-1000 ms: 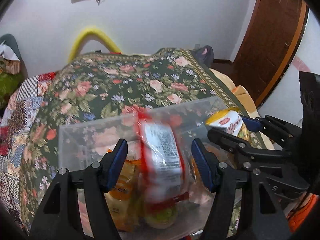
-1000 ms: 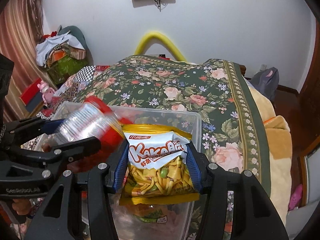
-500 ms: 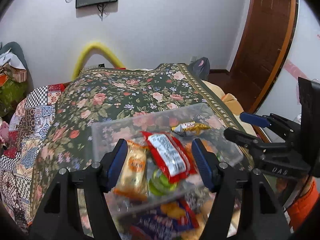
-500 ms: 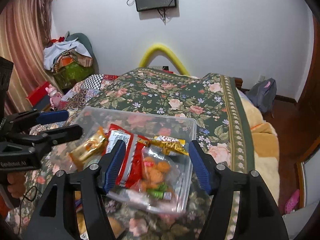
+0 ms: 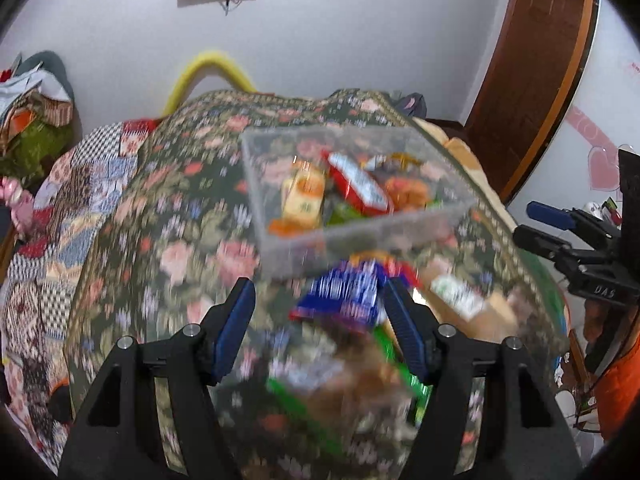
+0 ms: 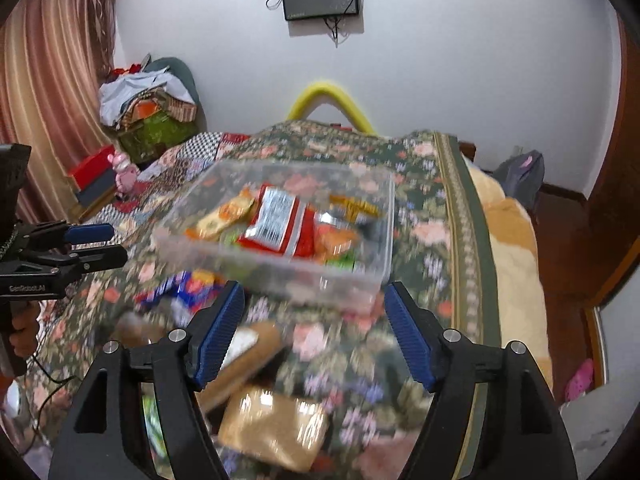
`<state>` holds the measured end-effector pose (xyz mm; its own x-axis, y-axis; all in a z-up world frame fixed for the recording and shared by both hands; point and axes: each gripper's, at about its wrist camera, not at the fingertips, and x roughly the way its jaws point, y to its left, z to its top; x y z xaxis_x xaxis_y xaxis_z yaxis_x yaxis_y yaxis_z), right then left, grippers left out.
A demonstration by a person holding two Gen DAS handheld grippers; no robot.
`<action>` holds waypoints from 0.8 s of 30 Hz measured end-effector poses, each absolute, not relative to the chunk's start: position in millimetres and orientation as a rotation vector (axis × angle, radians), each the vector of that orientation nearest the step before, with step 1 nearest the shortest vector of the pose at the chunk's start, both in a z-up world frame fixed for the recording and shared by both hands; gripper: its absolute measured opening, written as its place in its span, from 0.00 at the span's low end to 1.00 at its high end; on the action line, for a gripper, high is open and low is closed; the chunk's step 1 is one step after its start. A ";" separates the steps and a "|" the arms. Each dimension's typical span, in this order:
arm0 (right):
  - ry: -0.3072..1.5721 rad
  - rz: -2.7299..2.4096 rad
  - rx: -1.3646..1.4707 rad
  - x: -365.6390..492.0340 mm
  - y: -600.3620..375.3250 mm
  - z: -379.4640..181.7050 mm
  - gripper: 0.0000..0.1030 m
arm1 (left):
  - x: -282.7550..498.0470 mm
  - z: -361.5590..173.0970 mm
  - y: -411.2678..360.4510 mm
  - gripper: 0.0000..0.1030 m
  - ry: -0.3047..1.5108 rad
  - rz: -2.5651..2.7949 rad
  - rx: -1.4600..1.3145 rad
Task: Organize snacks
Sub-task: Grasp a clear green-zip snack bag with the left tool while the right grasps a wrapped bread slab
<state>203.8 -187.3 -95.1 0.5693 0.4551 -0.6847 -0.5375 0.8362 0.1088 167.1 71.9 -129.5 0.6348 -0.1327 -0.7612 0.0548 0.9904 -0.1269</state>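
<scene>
A clear plastic bin (image 5: 440, 216) sits on the floral bedspread and holds several snack packs, among them a red-and-white pack (image 5: 358, 186) and a yellow pack (image 5: 304, 196). The bin also shows in the right wrist view (image 6: 372, 276), with the red pack (image 6: 280, 224) inside. My left gripper (image 5: 320, 320) is open and empty, pulled back above a blue pack (image 5: 344, 292) lying outside the bin. My right gripper (image 6: 314, 336) is open and empty, above a brown pack (image 6: 272, 424) on the bed. Both views are motion-blurred.
More loose packs lie on the bedspread (image 5: 160, 240) in front of the bin, including a green one (image 5: 400, 368) and a tan one (image 5: 464, 300). The bed's right edge (image 6: 472, 240) drops to the floor. A clothes pile (image 6: 148, 108) stands far left.
Both grippers have drawn back from the bin, which now lies farther ahead. Loose packs in front of the bin have come into view under the fingers. Both stay open.
</scene>
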 end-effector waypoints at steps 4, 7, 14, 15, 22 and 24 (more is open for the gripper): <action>0.807 0.589 -0.109 188.0 -191.9 -106.8 0.68 | 138.1 -146.6 73.1 0.64 0.903 -0.130 -0.110; 0.837 0.593 -0.102 176.7 -195.3 -117.0 0.70 | 125.8 -156.2 72.2 0.65 0.916 -0.130 -0.098; 0.896 0.586 -0.123 160.8 -189.8 -137.7 0.74 | 123.6 -170.3 62.3 0.67 0.933 -0.154 -0.076; 0.904 0.586 -0.124 159.6 -188.3 -140.8 0.75 | 125.5 -171.2 60.6 0.68 0.929 -0.157 -0.075; 0.953 0.590 -0.130 155.7 -180.1 -160.9 0.79 | 151.1 -188.3 52.7 0.72 0.939 -0.156 -0.053; 0.965 0.585 -0.136 156.4 -177.5 -165.5 0.80 | 158.1 -196.1 53.5 0.76 0.955 -0.181 -0.085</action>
